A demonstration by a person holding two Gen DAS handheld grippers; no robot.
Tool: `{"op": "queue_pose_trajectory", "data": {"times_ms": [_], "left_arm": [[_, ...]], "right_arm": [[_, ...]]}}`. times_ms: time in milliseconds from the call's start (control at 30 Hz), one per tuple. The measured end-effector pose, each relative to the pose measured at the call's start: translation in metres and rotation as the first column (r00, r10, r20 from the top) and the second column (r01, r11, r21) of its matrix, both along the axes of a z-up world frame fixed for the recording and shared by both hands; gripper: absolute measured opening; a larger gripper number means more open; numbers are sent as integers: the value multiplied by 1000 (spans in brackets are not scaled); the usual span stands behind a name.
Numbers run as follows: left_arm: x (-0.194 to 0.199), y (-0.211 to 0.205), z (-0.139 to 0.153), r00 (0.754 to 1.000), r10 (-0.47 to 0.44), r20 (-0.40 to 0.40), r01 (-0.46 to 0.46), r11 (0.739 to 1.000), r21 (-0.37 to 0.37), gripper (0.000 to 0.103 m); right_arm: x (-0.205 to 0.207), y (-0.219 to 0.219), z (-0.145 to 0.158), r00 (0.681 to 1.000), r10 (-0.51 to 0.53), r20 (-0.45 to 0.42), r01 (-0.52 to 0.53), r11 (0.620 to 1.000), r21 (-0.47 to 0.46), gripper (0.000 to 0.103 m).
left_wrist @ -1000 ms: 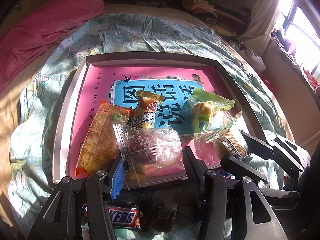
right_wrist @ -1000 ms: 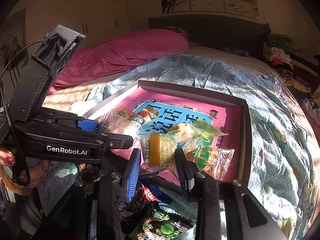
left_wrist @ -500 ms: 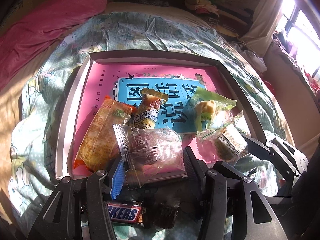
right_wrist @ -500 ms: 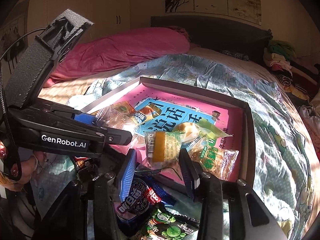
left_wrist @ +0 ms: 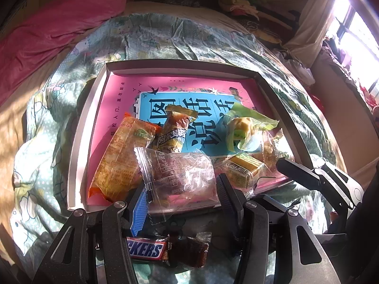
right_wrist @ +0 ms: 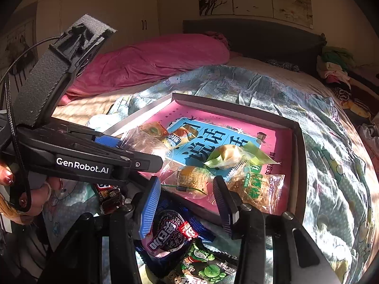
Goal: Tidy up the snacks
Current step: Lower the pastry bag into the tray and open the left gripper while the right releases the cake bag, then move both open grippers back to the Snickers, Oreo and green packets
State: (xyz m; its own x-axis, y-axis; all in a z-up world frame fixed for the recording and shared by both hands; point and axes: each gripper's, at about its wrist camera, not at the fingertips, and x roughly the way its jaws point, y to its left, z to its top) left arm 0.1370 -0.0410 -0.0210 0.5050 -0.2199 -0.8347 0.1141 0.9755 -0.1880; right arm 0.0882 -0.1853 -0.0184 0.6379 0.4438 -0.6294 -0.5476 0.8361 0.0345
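Note:
A shallow tray (left_wrist: 78, 165) lined with a pink and blue book lies on the bed. My left gripper (left_wrist: 180, 189) is shut on a clear plastic snack packet (left_wrist: 180, 172) at the tray's near edge. My right gripper (right_wrist: 186, 184) hovers over the tray's near corner with its jaws opening. A small yellow cake packet (right_wrist: 191, 182) lies on the tray (right_wrist: 298, 165) between the fingers, and neither pad touches it. In the tray also lie an orange packet (left_wrist: 120, 158), a brown candy packet (left_wrist: 175, 132) and a green-wrapped pastry (left_wrist: 241, 127).
Outside the tray, on the quilt, lie a Snickers bar (left_wrist: 146, 250), a dark packet (left_wrist: 194, 250), an Oreo packet (right_wrist: 170, 234) and a green packet (right_wrist: 203, 267). A pink blanket (left_wrist: 47, 28) lies at the back left. A person's hand (right_wrist: 35, 194) grips the left tool.
The right jaws have spread and let go of the yellow cake packet, which now rests in the tray. The left gripper still holds the clear packet in the same place.

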Motion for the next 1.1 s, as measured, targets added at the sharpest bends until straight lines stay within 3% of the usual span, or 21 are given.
{"op": "queue_pose_trajectory", "data": {"times_ms": [567,1100], "left_arm": [[-3,0,10,1000,5,21,-5,1000,2,56],[-11,10,30,997,14,72,-12,999,-35,59]], "right_arm": [[8,-21,5,992,-122,24,122,992,11,57],[9,-39,15,977,-204,58,201,978,49,73]]}}
